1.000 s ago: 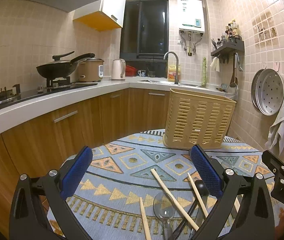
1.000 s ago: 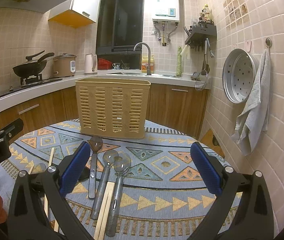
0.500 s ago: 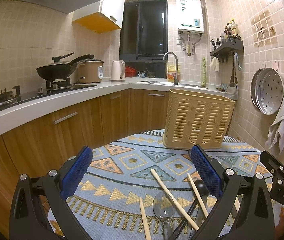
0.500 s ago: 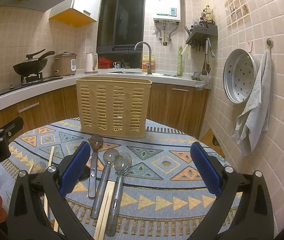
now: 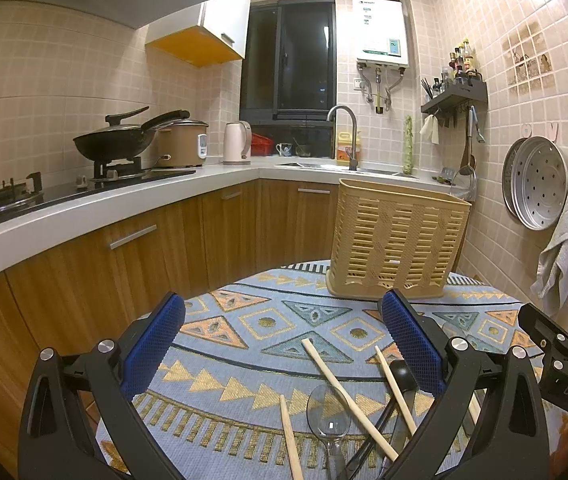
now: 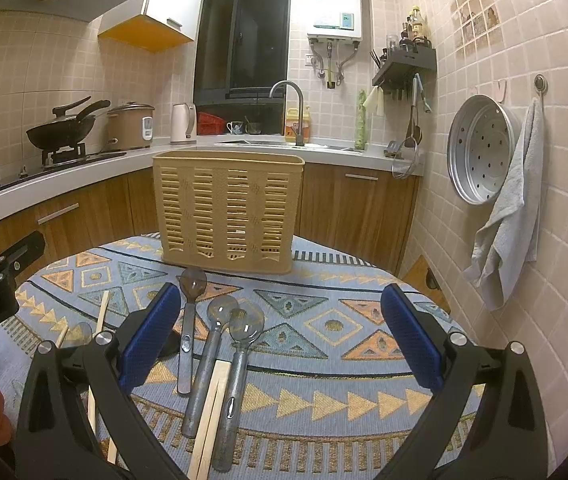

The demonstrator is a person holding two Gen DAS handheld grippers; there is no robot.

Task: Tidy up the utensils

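Note:
A tan slotted utensil basket (image 5: 398,240) (image 6: 228,210) stands upright at the far side of the round table. Wooden chopsticks (image 5: 346,394) lie crossed with a clear spoon (image 5: 328,416) and a black spoon (image 5: 402,370) below my left gripper (image 5: 284,348), which is open and empty above the cloth. Three metal spoons (image 6: 216,340) and a chopstick pair (image 6: 212,408) lie between the fingers of my right gripper (image 6: 280,340), also open and empty. More chopsticks (image 6: 102,312) lie at the left.
The table has a blue patterned cloth (image 5: 268,324) (image 6: 324,328). Wooden cabinets and a white counter (image 5: 96,208) run behind and left. A tiled wall with a hanging towel (image 6: 512,216) and steamer tray (image 6: 480,156) is on the right.
Both views have shifted only slightly; the grippers stay open and the utensils have not moved.

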